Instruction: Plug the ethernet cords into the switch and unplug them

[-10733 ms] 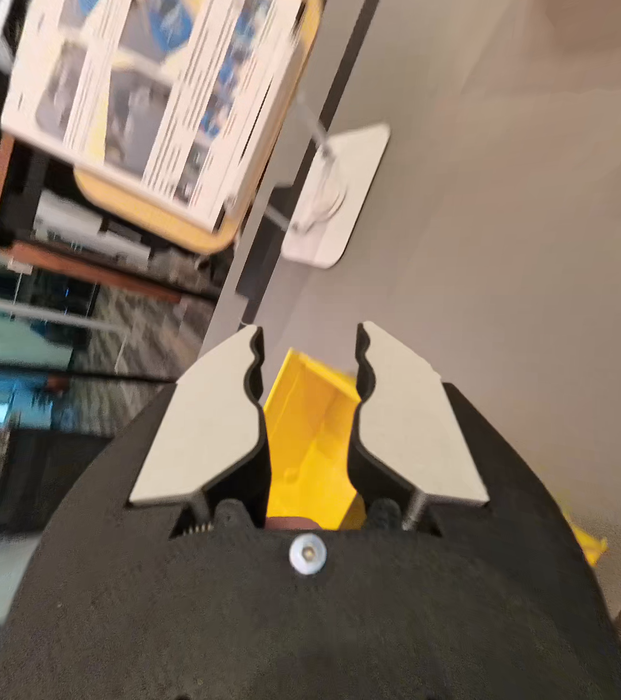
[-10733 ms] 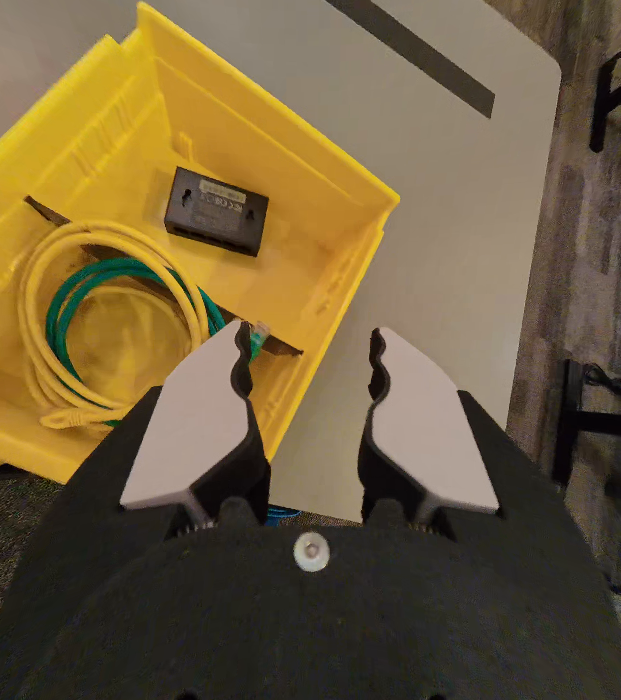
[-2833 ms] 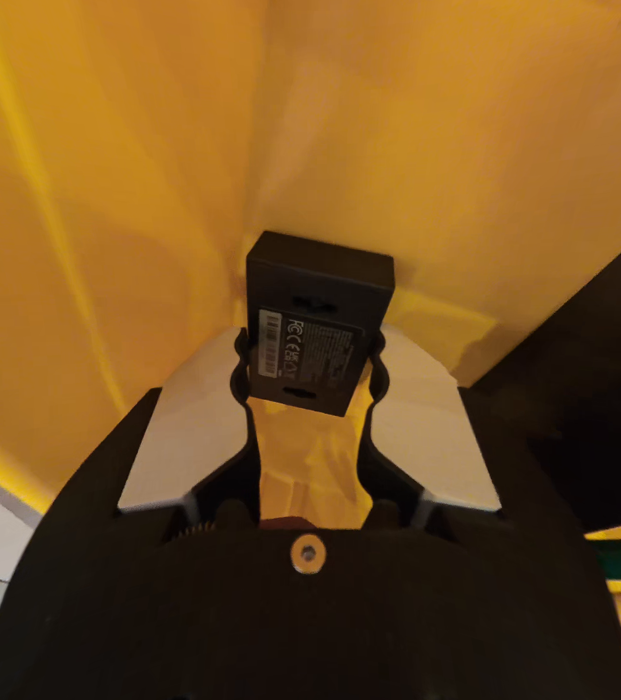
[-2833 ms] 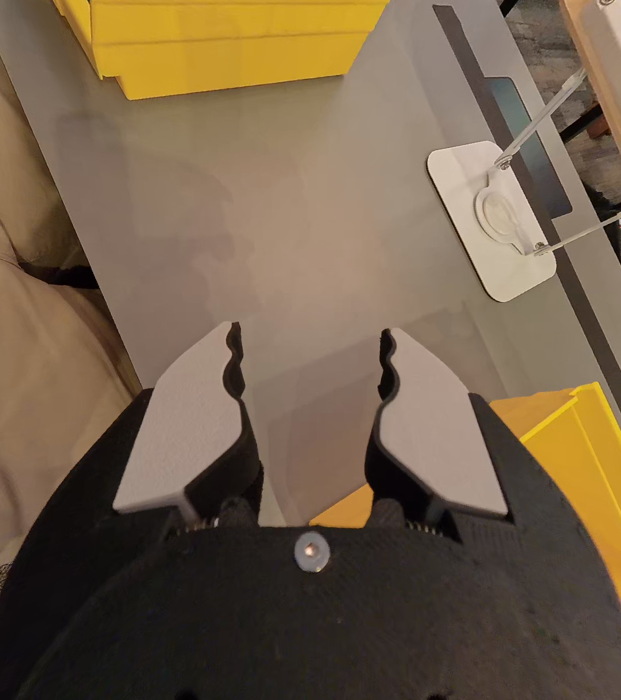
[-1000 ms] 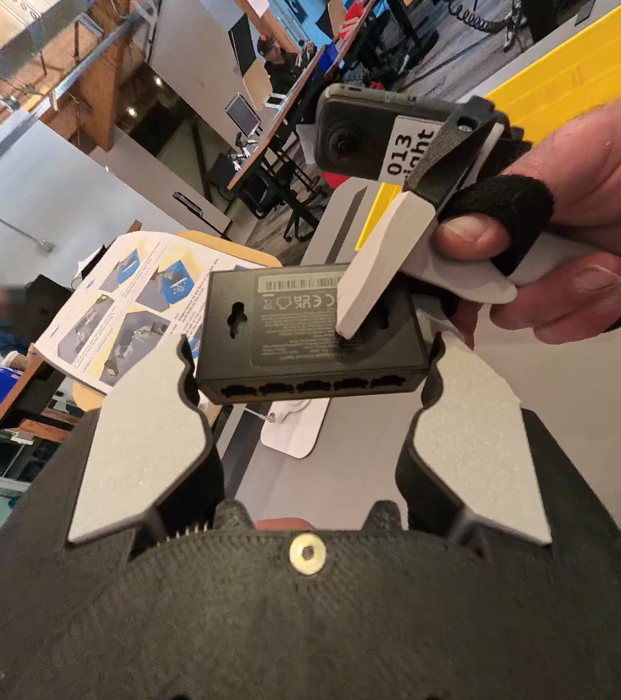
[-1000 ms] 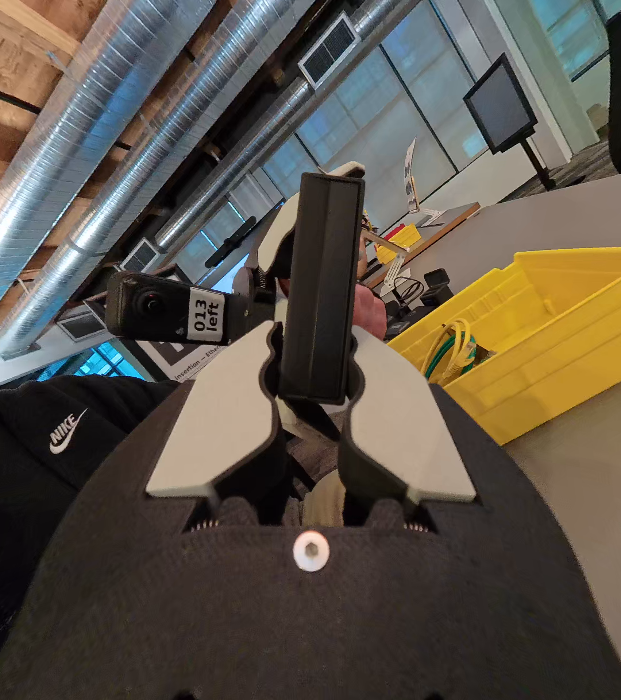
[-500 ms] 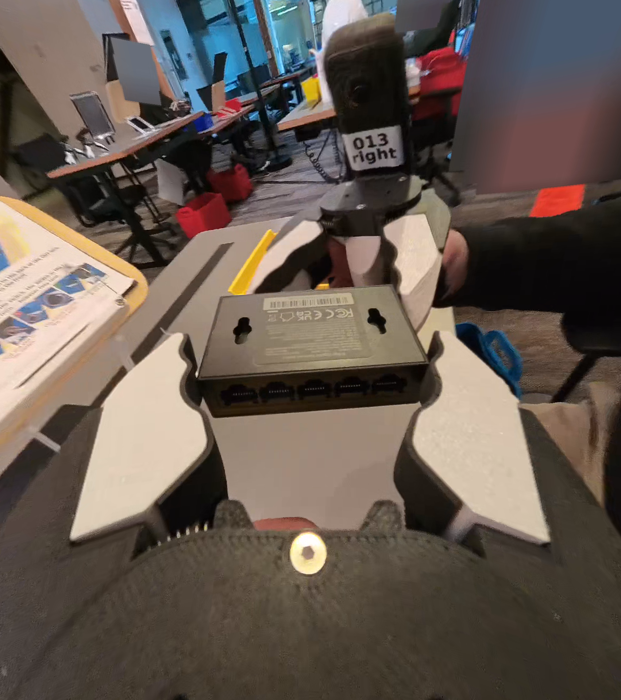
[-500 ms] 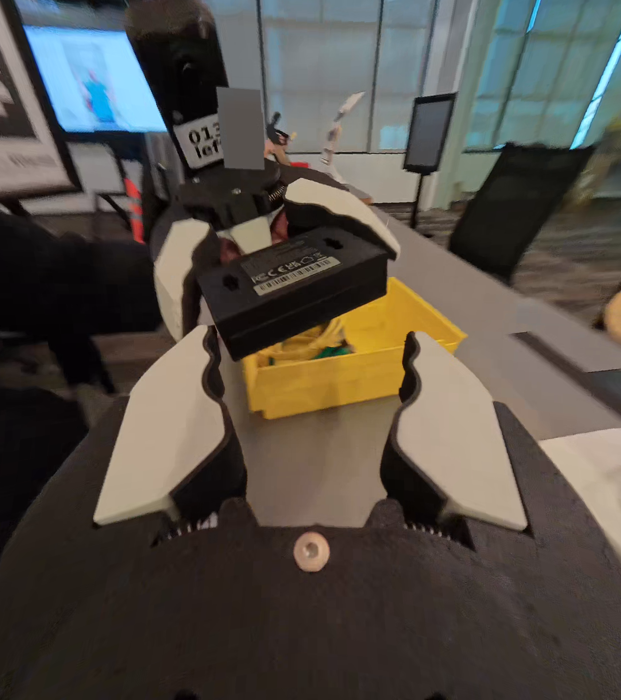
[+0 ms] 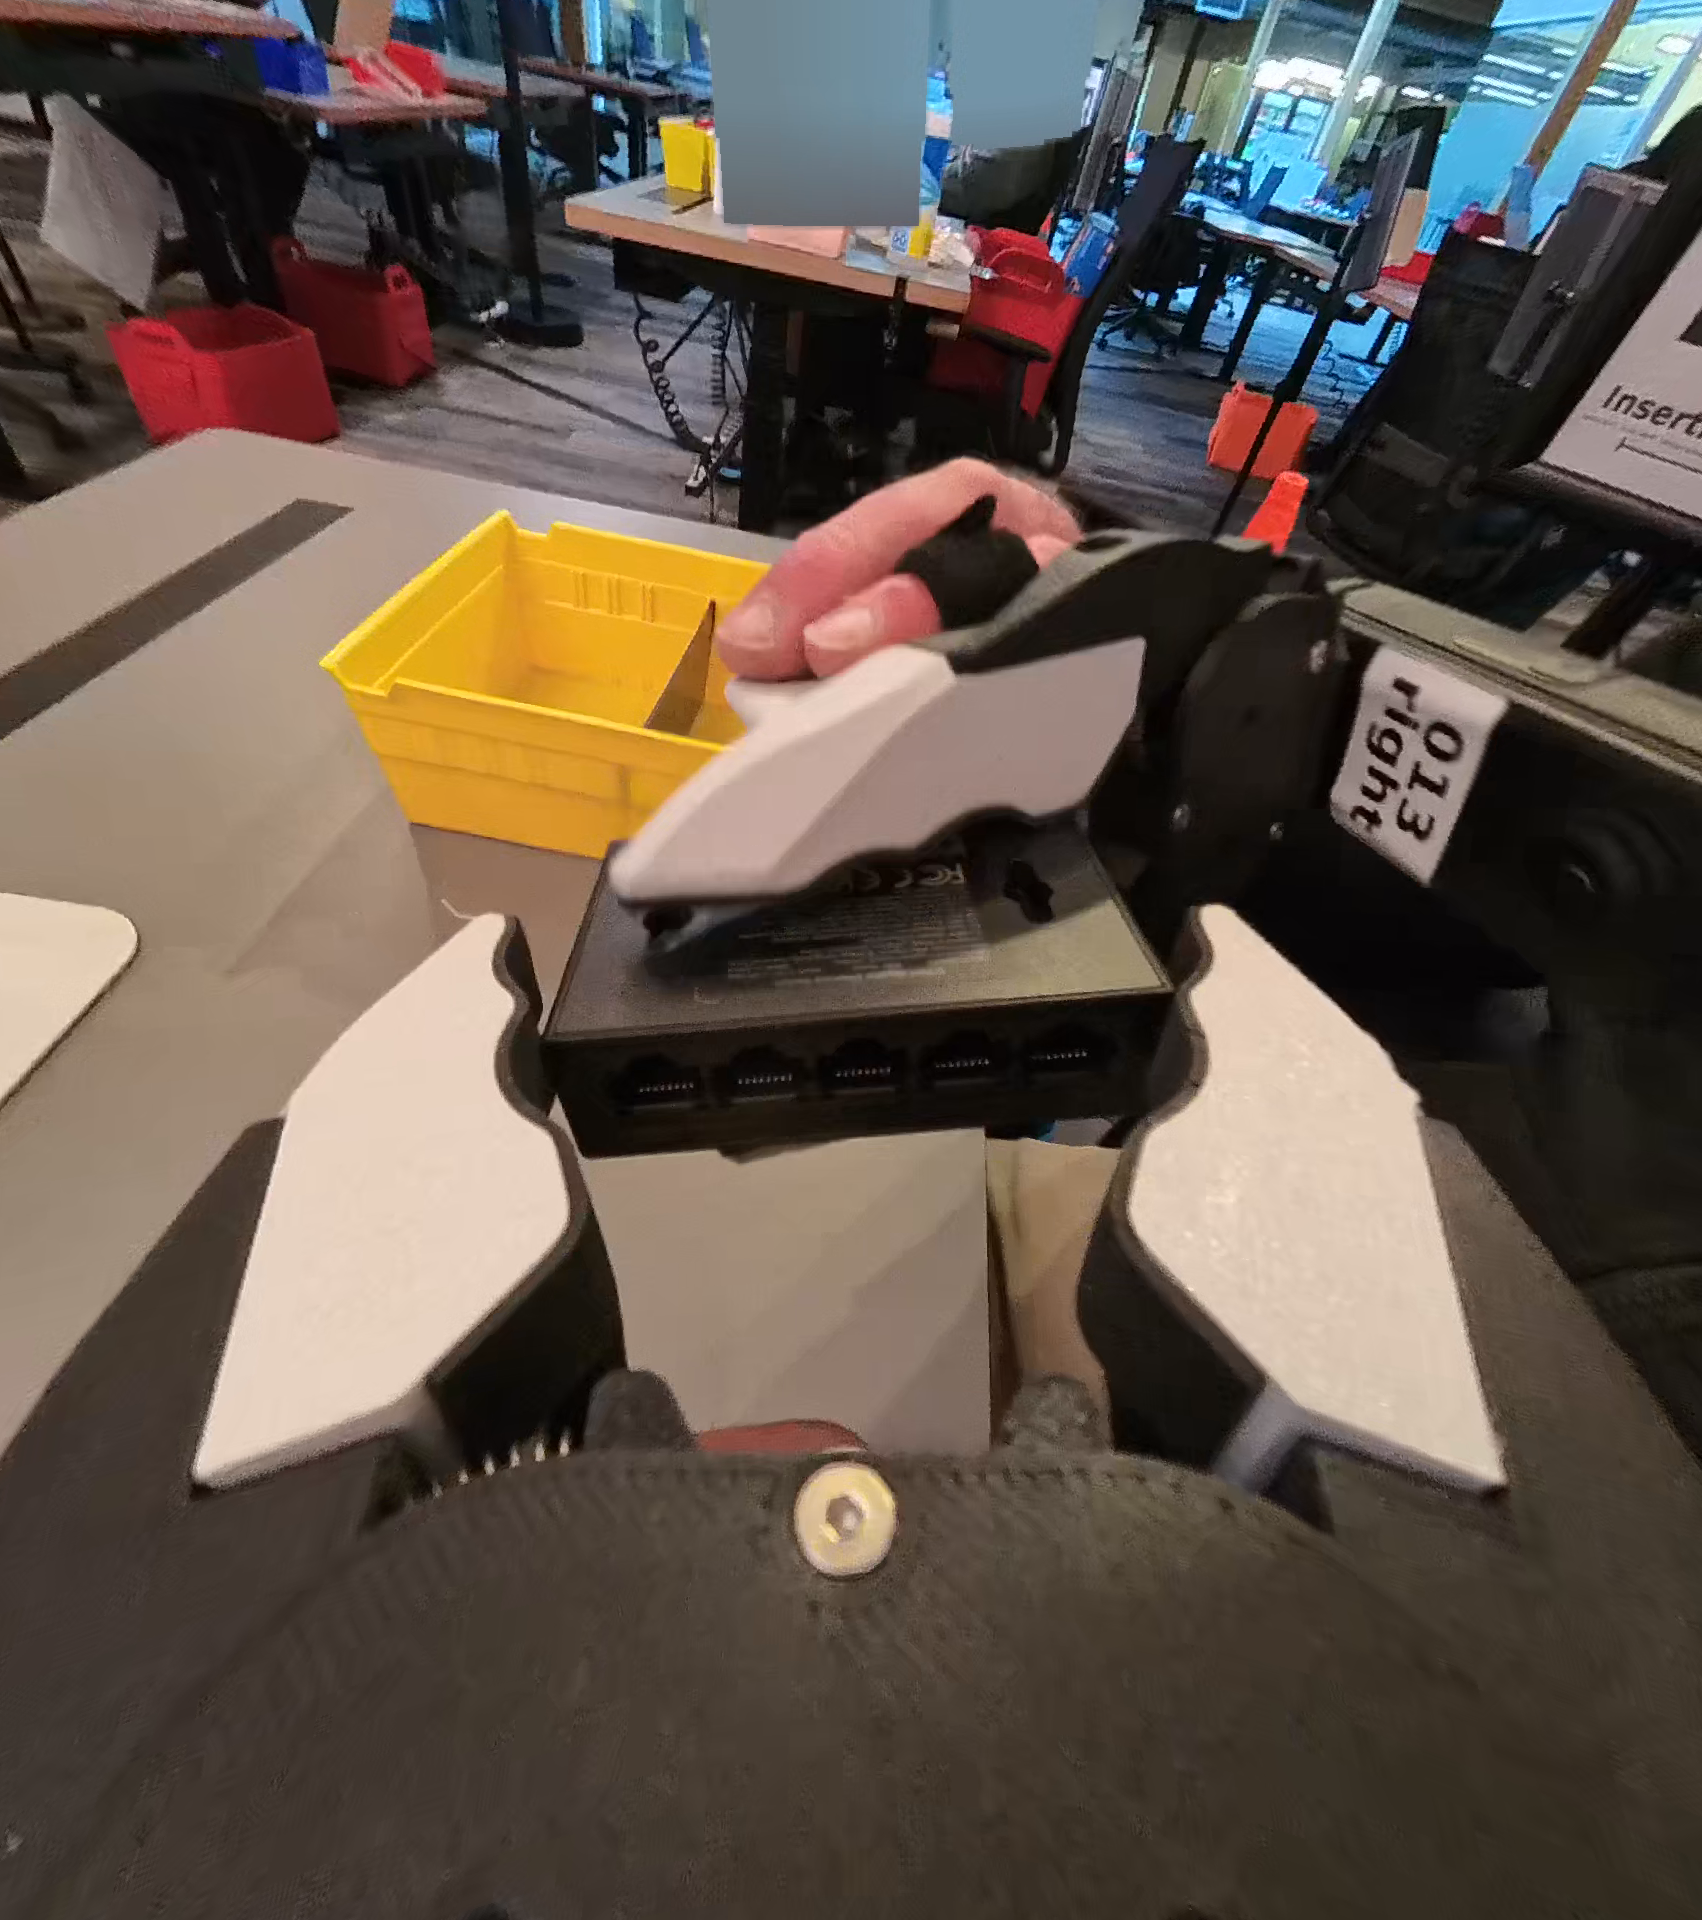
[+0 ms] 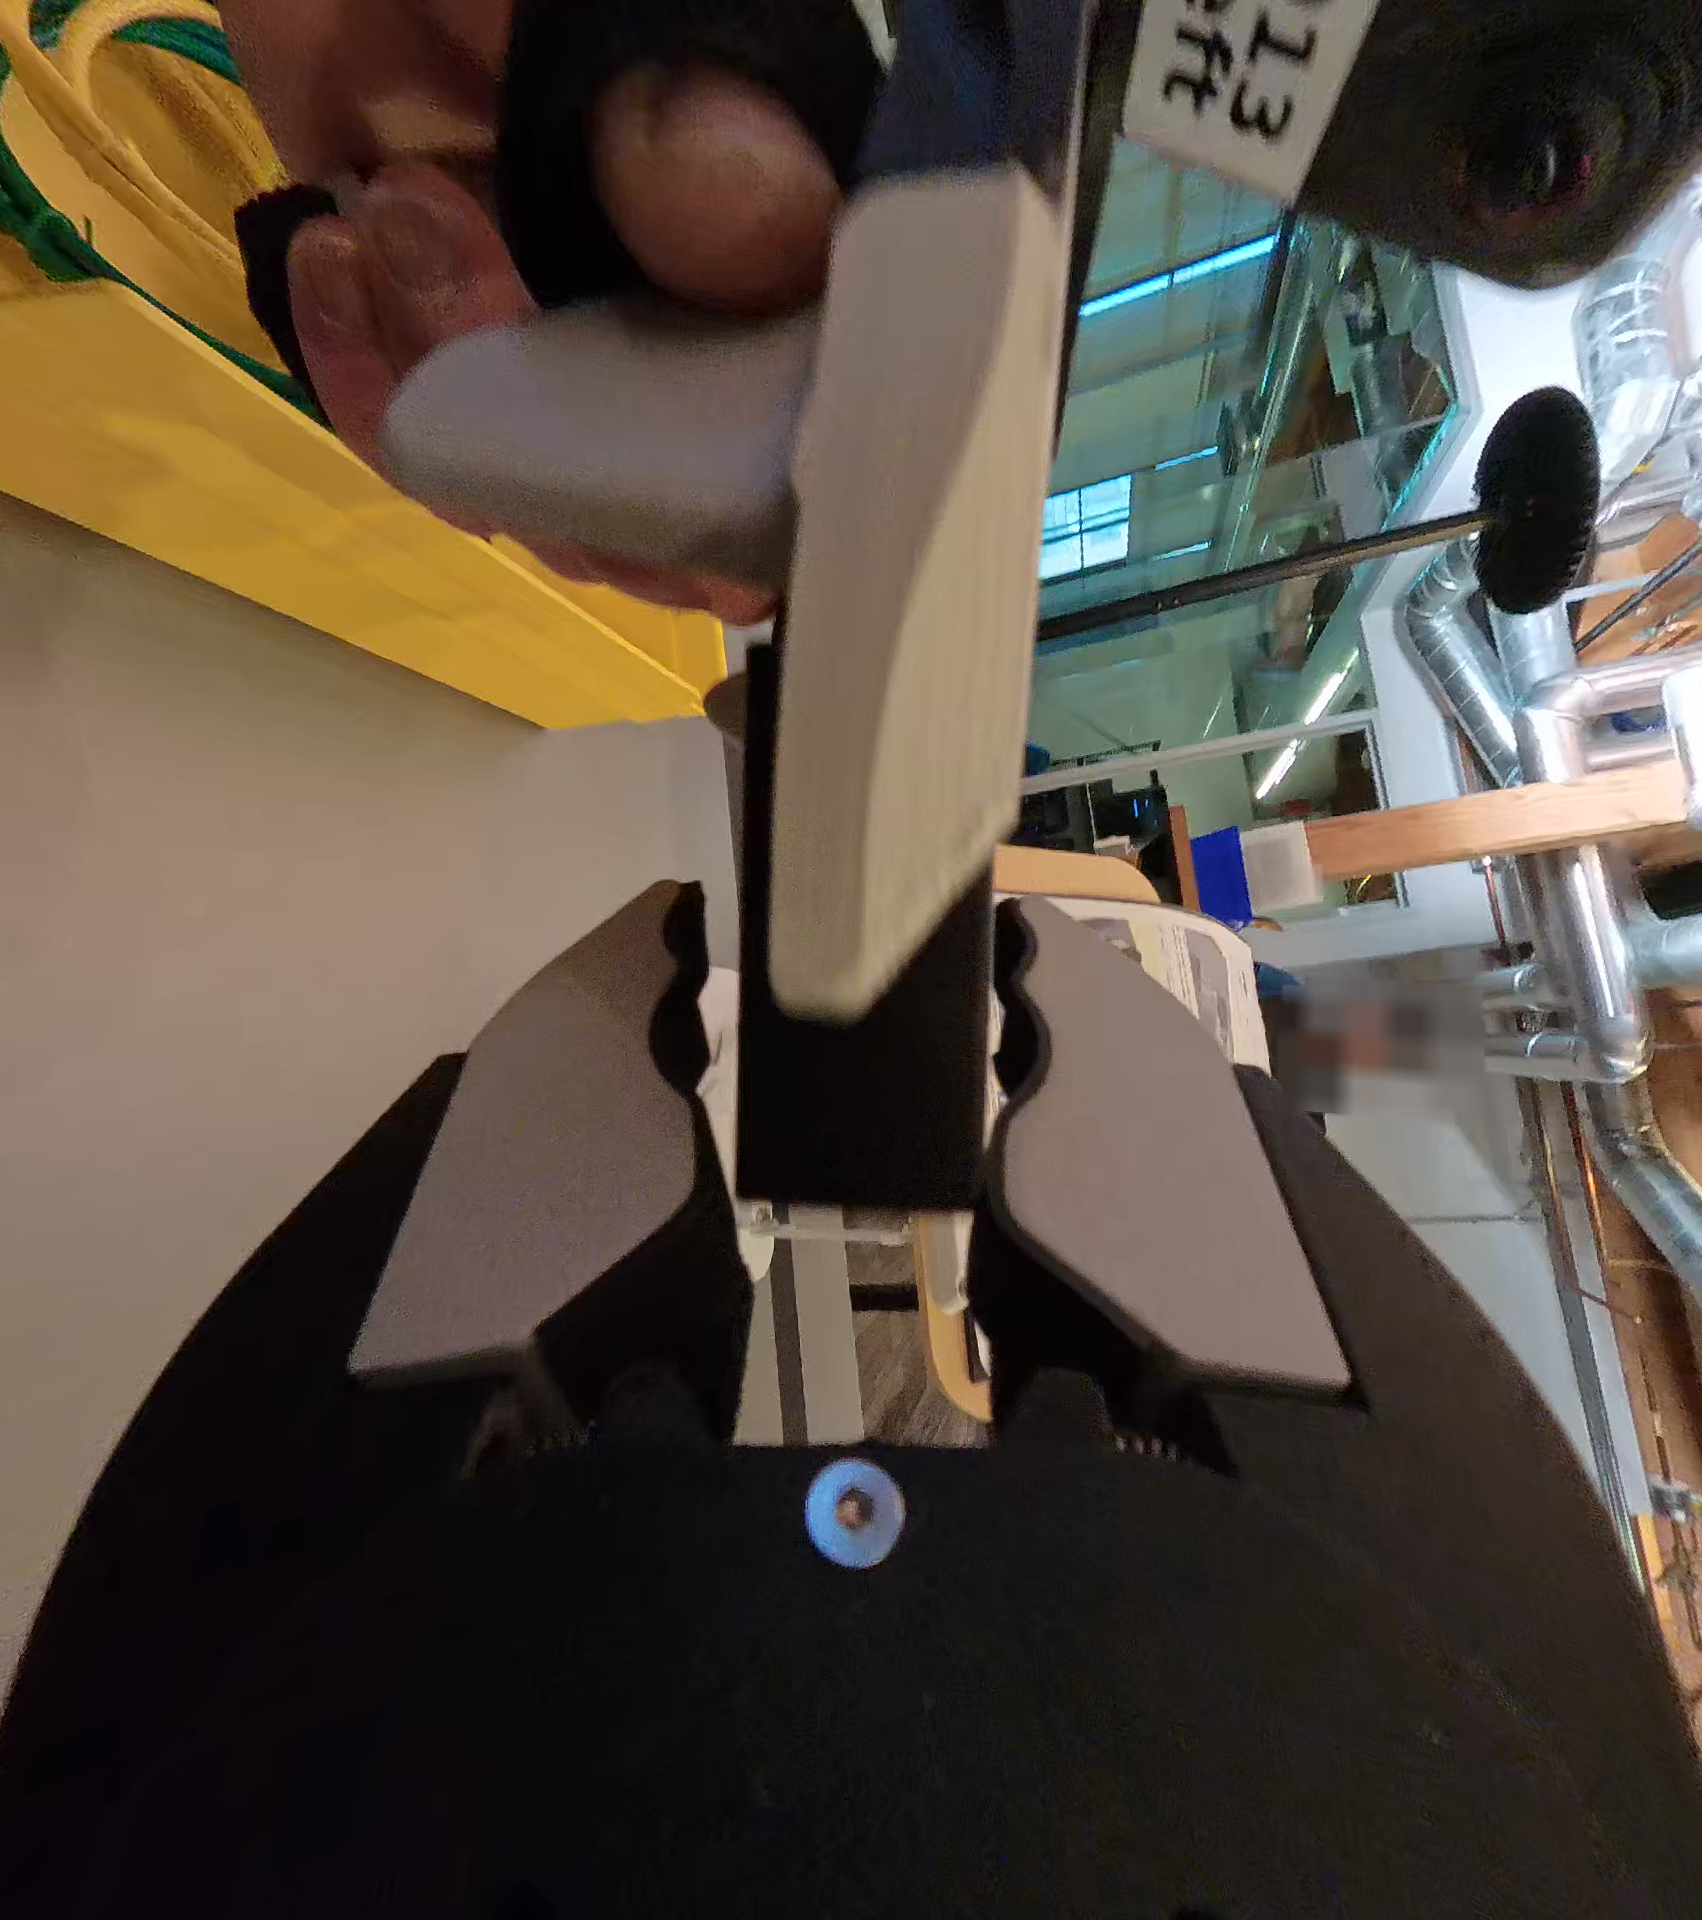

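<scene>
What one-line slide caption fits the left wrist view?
Left claw grips the black switch by its ends while the right claw closes across its top, yellow bin behind on the grey table.

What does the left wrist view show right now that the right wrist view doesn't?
Only the left wrist view shows the switch's row of empty ports, the left gripper clamped across its ends, and the bin's divider. Only the right wrist view shows the yellow and green cords coiled in the bin, and the right gripper closed across the switch's thin faces. Both show the switch, bin, grey table and both grippers holding the switch.
</scene>
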